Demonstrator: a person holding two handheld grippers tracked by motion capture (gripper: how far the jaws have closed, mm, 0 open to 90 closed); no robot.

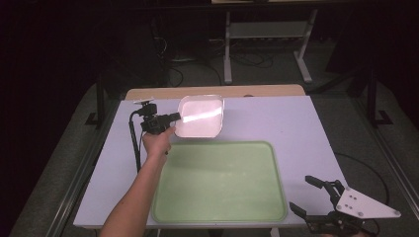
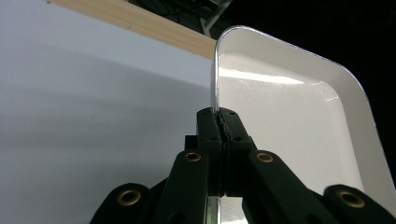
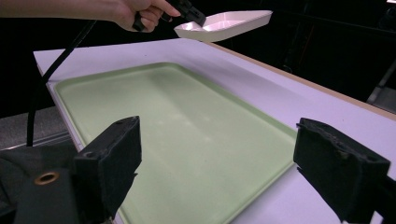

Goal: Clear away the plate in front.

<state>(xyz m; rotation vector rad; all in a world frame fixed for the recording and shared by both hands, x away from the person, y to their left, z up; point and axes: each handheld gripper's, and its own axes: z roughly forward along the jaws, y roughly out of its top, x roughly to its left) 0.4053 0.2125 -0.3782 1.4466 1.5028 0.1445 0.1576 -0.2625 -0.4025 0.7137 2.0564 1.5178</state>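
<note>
Because its jaws stand wide apart with nothing between them, the right gripper (image 1: 316,201) waits idle at the near right corner of the table (image 1: 306,128), just off the near right corner of the green tray (image 1: 220,181); from its own view the tray's bare floor spreads ahead of and between the two pads (image 3: 112,158). Beyond the tray's far left corner, the left gripper (image 1: 174,117) is clamped on the rim of a white rectangular dish (image 1: 200,116), its jaws pinched tight on the dish's edge with the rim (image 2: 215,70) rising straight out from between them. Held by one edge, the dish hangs clear of the tabletop, roughly level, its hollow side up and seemingly empty; such a grip suits carrying it, probably toward the tray. The person's left hand (image 1: 158,140) and forearm reach across the tray's left edge. A black cable (image 1: 133,143) trails from the left gripper down its near side. Nothing lies on the tray to block a set-down. Farther off, a wooden strip (image 1: 212,91) borders the table's far edge, with metal frame legs (image 1: 228,49) on the dark floor beyond.
</note>
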